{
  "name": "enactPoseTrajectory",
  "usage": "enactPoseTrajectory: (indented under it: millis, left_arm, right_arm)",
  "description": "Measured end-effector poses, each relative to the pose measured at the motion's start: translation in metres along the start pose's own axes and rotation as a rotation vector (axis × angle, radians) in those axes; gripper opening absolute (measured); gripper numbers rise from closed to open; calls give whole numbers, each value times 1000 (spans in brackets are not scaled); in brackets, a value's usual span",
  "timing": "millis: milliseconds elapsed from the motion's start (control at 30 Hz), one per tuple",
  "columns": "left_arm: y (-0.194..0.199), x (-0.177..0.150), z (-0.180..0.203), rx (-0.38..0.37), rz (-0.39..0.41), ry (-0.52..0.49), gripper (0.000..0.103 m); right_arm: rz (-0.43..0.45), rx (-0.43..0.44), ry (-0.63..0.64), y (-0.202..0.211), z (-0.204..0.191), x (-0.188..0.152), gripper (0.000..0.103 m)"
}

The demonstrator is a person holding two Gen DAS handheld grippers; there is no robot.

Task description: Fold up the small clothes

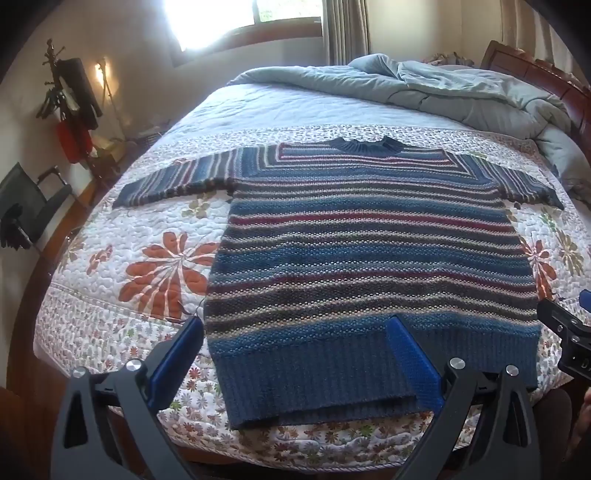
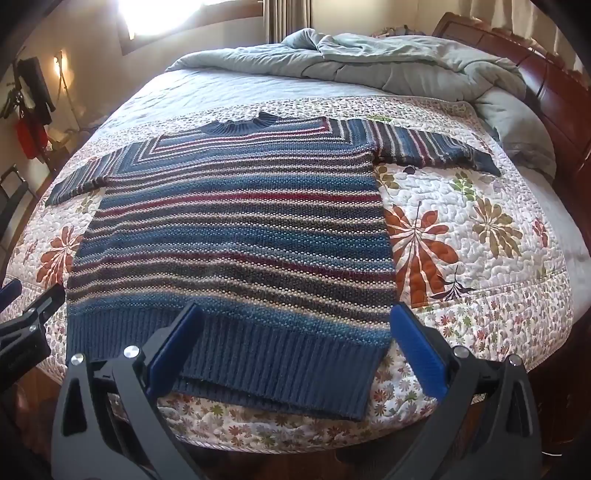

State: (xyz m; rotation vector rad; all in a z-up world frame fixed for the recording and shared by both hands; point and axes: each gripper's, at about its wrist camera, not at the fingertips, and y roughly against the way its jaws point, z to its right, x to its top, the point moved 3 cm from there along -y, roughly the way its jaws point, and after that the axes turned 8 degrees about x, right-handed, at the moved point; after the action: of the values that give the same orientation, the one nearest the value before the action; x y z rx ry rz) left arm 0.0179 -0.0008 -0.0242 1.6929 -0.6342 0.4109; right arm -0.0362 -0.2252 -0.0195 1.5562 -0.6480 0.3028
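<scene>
We see a striped knit sweater [image 1: 365, 251] lying flat and face up on a floral quilt [image 1: 122, 236] that covers the near part of the bed, collar at the far side, ribbed hem at the near edge, both sleeves stretched out to left and right. Our left gripper [image 1: 295, 354] hangs over the hem's left corner with its blue pads spread wide, one pad over the quilt, the other over the ribbing; nothing is pinched. Our right gripper [image 2: 295, 350] hangs over the hem's right corner, equally wide apart and gripping nothing. A rumpled grey-blue duvet [image 2: 369, 62] is heaped at the far end, by the wooden headboard [image 2: 546, 74]. A bright window [image 1: 229, 18] glows beyond.
</scene>
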Motion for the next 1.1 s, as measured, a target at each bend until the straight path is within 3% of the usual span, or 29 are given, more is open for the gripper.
enactPoseTrajectory:
  millis: [1100]
  left_arm:
    - [0,2,-4,-1,20,15,99]
  right_arm:
    - [-15,-1,5,-8,0,0,100]
